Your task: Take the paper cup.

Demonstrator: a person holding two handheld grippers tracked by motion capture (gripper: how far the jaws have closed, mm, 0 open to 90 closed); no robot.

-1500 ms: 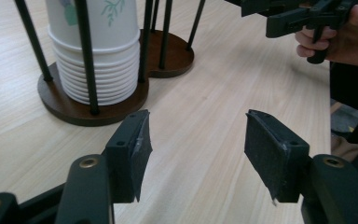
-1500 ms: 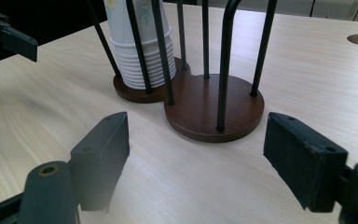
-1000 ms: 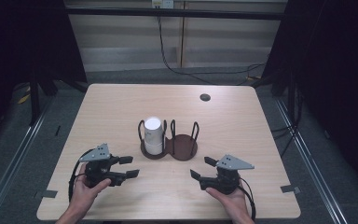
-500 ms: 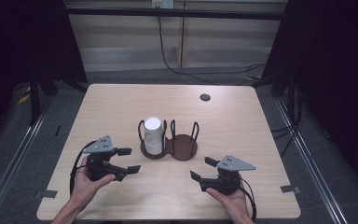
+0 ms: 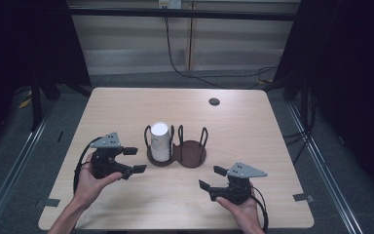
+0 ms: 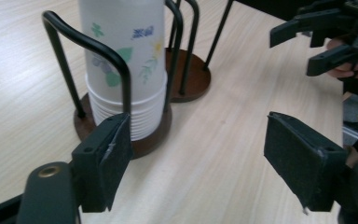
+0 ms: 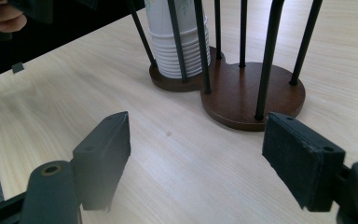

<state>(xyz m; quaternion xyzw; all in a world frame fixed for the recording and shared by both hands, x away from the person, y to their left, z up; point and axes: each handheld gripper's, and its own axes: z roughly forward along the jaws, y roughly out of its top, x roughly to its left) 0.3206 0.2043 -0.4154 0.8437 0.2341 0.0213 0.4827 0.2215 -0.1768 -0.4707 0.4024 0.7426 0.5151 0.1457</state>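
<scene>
One cup stack (image 5: 159,141), one two-ring holder (image 5: 190,155), two claws spread wide

The high view looks forward and down over the whole table (image 5: 253,126) from the person's side. The left gripper view sits low and close, facing the stack of paper cups (image 6: 123,60) in the cup holder (image 6: 186,79). The right gripper view, equally low, faces that holder from the other side; all three views share it.

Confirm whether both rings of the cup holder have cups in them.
No: the stack of paper cups fills the left ring of the cup holder, while the right ring's brown base sits bare.
</scene>
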